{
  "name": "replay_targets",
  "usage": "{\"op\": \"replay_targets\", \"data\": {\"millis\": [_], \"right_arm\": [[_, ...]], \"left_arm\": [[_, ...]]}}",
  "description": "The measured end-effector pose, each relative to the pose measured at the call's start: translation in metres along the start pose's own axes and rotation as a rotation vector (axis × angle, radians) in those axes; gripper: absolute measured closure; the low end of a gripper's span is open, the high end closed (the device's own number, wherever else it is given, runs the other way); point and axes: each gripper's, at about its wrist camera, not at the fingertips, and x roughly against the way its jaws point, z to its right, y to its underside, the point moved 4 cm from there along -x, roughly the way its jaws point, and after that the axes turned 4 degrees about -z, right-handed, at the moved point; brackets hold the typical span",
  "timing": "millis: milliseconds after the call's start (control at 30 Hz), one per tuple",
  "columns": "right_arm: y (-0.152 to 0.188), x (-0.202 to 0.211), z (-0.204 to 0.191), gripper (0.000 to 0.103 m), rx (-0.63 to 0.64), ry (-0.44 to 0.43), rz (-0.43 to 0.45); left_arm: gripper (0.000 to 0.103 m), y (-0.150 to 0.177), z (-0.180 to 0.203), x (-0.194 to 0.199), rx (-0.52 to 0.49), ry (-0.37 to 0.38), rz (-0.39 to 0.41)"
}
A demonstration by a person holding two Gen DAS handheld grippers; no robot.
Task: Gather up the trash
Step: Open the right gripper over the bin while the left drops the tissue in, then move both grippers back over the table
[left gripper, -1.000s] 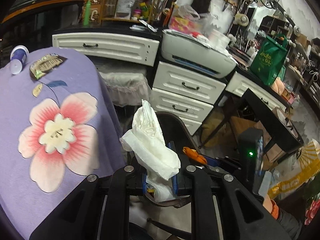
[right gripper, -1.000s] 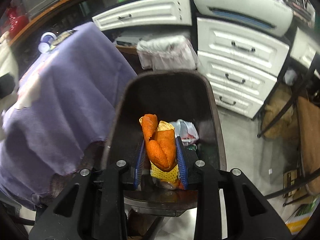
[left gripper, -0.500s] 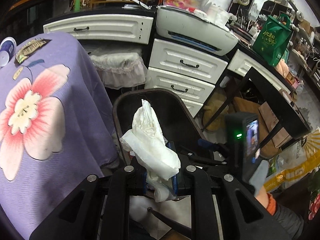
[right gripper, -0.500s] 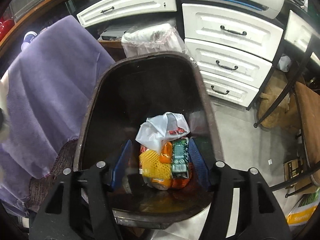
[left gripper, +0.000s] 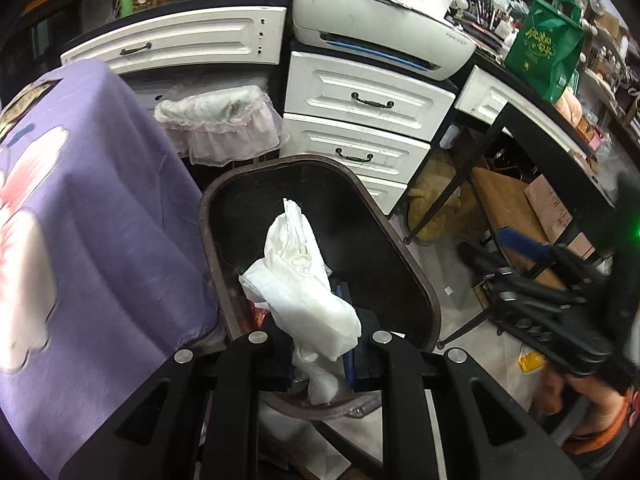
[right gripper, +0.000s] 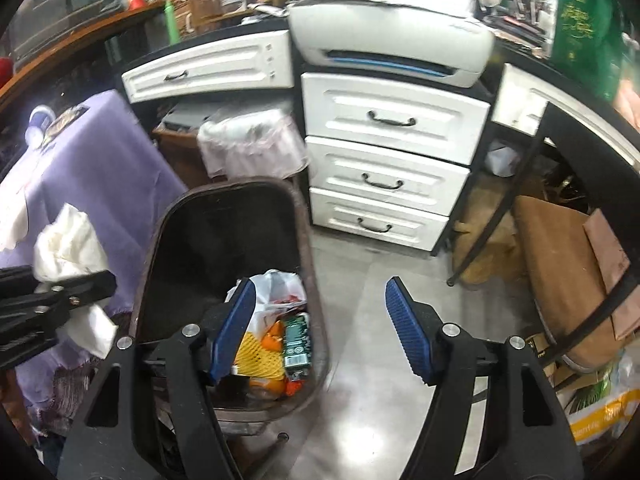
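My left gripper [left gripper: 316, 344] is shut on a crumpled white tissue [left gripper: 300, 280] and holds it over the open dark brown trash bin [left gripper: 416, 280]. The tissue also shows in the right wrist view [right gripper: 68, 244], left of the bin [right gripper: 160, 232]. My right gripper [right gripper: 320, 320] is open and empty, its blue pads wide apart above the bin's right rim and the floor. Inside the bin lie orange peel with yellow foam net [right gripper: 260, 352], a green packet [right gripper: 298, 340] and a white plastic bag [right gripper: 276, 288]. The right gripper also shows in the left wrist view [left gripper: 532, 280].
A table under a purple flowered cloth [left gripper: 80, 240] stands left of the bin. White drawers [right gripper: 384, 176] and a printer [right gripper: 392, 48] are behind it. A lace-covered stool [left gripper: 220, 120], a black table frame [left gripper: 472, 168], cardboard and bags crowd the right.
My right gripper opened and dropped the orange peel and net into the bin, then moved right and back. My left gripper carried the tissue from the table edge to above the bin.
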Motion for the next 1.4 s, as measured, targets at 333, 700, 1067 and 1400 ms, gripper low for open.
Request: {"op": "replay_targets", "data": {"millis": [333,700,1067,1400], "right_arm": [[-0.004,0.023,0.020,0.034,-0.054,-0.020,0.049],[-0.004,0.022,0.020,0.034,-0.070,-0.034,0.044],[-0.003,0.022,0.021,0.033,-0.084,-0.043,0.041],[-0.007,0.027,0.021,0.029,-0.080,-0.037,0.051]], "left_arm": [[0.086,-0.009,0.013,-0.041,-0.045,-0.023,-0.063],[0.068,-0.018,0.021,-0.065,-0.082,-0.052,-0.095],[0.019,-0.018,0.019,-0.053,-0.087,-0.070,-0.061],[0.012,-0.016,0.019,0.011,-0.103,-0.057,0.065]]}}
